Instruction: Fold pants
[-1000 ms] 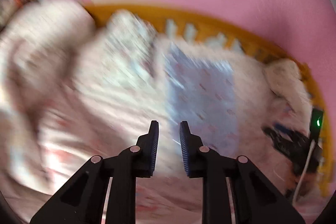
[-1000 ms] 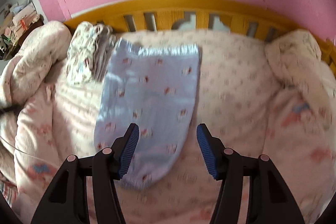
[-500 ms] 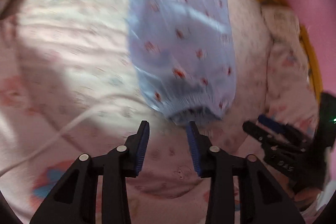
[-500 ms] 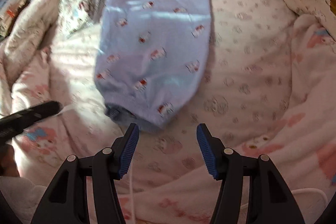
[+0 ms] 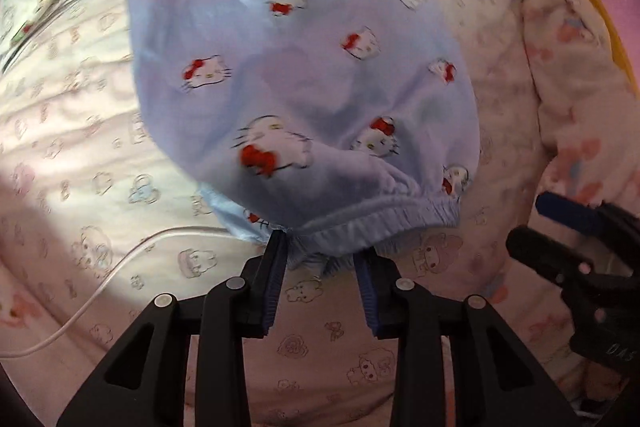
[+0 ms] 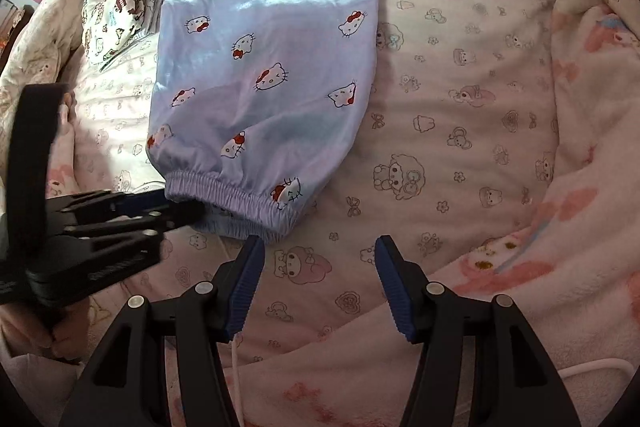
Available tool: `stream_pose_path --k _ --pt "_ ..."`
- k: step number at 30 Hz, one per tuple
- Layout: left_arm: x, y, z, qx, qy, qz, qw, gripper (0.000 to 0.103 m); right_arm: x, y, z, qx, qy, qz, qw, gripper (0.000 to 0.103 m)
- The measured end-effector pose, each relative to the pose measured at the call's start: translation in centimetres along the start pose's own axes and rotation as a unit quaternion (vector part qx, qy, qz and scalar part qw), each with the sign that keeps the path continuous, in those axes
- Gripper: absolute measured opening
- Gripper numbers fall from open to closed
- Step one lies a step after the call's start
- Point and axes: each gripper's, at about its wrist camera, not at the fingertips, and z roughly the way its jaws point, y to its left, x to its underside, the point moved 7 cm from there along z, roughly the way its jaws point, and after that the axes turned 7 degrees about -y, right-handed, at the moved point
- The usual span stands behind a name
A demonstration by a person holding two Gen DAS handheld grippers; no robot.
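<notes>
Left tool (image 5: 322, 247) straddles pants (image 5: 304, 75) on bedsheet (image 5: 80, 147).

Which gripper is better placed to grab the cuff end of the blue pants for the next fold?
Left. The left gripper is open with its fingertips already at the elastic cuff of the pants. The right gripper is open too, but sits short of the cuff, over the bedsheet.

1. Left gripper (image 5: 322, 255): black plastic linkage arms, each joined by round silver screws.
2. Left fingers (image 5: 273, 287): black, faced with blue ribbed pads.
3. Right gripper (image 6: 318, 259): same black linkage arms, silver screws and blue ribbed pads.
4. White lettering is printed on the black body beside the right gripper's fingers; it is too blurred to read.
5. Bare skin of a hand (image 6: 28, 335) shows behind the left gripper's body.
</notes>
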Motion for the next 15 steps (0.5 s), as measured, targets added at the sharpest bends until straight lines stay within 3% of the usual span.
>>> stream_pose_path --k 2,6,8,15 --pt "-0.1 -0.8 0.2 -0.002 -0.007 0.020 0.9998 0.041 -0.1 -0.2 0.2 -0.001 0.003 0.006 1.000 0.059" --pt "-0.8 -0.5 0.9 -0.025 -0.024 0.019 0.9992 0.041 -0.4 -0.2 0.6 0.001 0.005 0.008 1.000 0.059" --pt "-0.9 0.5 0.9 -0.039 -0.026 0.005 0.9989 0.019 -0.6 0.1 0.6 0.004 0.001 0.001 1.000 0.059" --pt "0.6 3.0 -2.0 -0.035 -0.042 -0.053 0.9971 0.022 -0.6 0.4 1.1 0.010 0.014 -0.009 1.000 0.052"
